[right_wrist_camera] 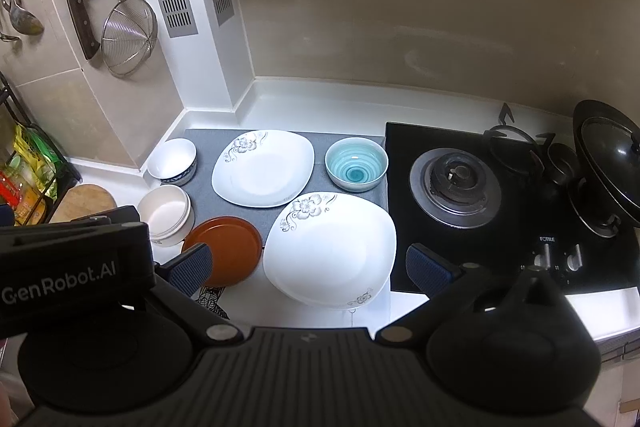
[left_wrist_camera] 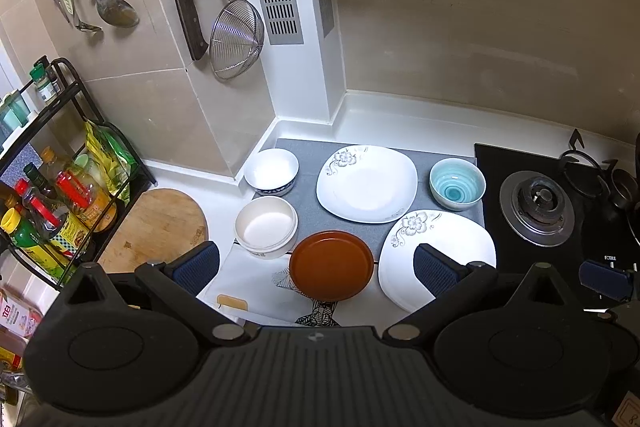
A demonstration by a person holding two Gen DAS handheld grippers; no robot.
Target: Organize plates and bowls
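Note:
On the counter lie two white square plates with flower prints, one at the back on a grey mat, one nearer. A round brown plate lies in front. A teal striped bowl, a white bowl with a blue band and a cream bowl stand around them. My left gripper is open and empty above the brown plate. My right gripper is open and empty above the nearer white plate.
A black gas hob with a burner lies to the right, and a wok with lid at the far right. A rack of bottles and a round wooden board are at the left. Utensils hang on the wall.

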